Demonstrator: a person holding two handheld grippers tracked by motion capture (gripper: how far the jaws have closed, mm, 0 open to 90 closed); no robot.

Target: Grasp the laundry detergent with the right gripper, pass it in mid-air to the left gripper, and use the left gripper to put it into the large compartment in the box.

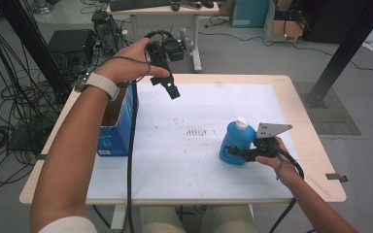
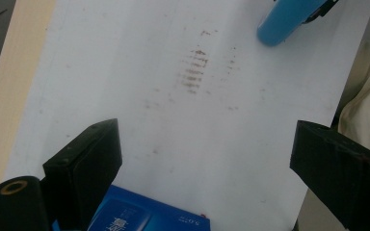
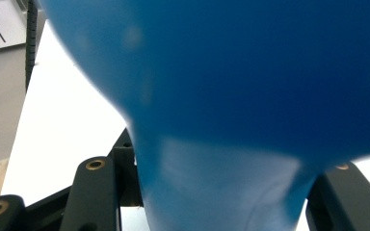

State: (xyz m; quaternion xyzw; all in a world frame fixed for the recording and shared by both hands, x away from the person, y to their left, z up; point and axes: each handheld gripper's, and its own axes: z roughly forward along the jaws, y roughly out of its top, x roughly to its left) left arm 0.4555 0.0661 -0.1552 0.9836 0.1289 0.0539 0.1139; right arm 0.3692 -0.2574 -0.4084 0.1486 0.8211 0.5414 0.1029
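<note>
My right gripper (image 1: 240, 151) clamps the blue bottle (image 1: 236, 141) at right of centre of the high view, upright on the white mat (image 1: 184, 160). It looks held low, so it may tip. My left gripper (image 1: 167, 87) hangs open above the blue box (image 1: 119, 128).

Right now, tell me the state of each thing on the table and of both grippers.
Blue bottle: upright on the white table, white cap on, gripped at its body.
Blue box: standing at the table's left edge, top open.
Right gripper: shut on the blue bottle.
Left gripper: open, holding nothing, raised above the blue box.
</note>
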